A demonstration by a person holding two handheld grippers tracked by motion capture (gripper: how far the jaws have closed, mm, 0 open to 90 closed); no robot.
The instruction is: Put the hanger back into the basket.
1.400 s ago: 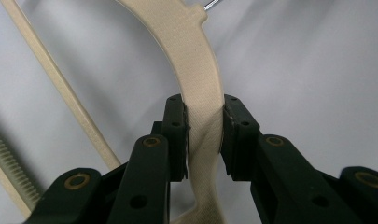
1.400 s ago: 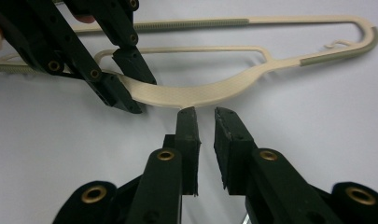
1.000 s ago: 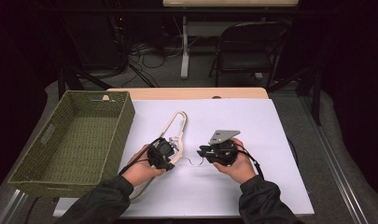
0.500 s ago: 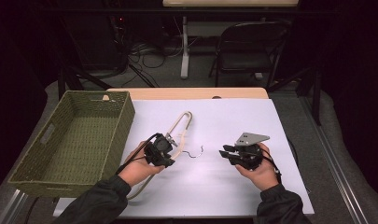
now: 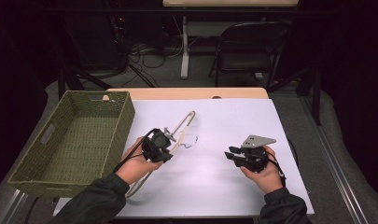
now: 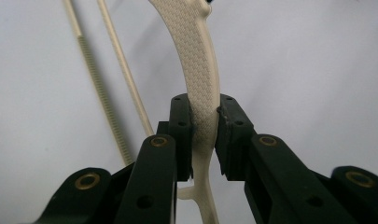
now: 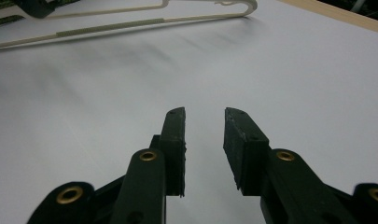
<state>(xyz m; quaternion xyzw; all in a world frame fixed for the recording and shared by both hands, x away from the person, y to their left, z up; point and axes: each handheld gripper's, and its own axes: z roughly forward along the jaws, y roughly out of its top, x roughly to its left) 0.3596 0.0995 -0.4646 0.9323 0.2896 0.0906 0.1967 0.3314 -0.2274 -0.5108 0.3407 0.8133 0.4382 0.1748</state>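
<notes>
A cream plastic clothes hanger (image 5: 182, 125) lies slanted across the white table top, with a thin dark wire hook (image 5: 192, 141) at its middle. My left gripper (image 5: 164, 144) is shut on the hanger's textured flat arm (image 6: 198, 56); its jaws have just been closing, and the pads (image 6: 182, 130) press on both sides of it. My right gripper (image 5: 229, 154) is off to the right, well apart from the hanger. Its jaws have just been opening, and nothing is between the fingertips (image 7: 204, 116). In the right gripper view the hanger (image 7: 130, 21) lies far ahead.
A green woven basket (image 5: 126, 121) stands at the table's left, close beside my left hand. A wooden table edge (image 5: 186, 92) runs along the back. Beyond it a folding chair (image 5: 247, 46) and cables sit on the floor.
My right gripper has moved right, away from the hanger's middle, and its jaws stand wider. My left gripper stays on the hanger and has lifted slightly; the hanger has shifted a little.
</notes>
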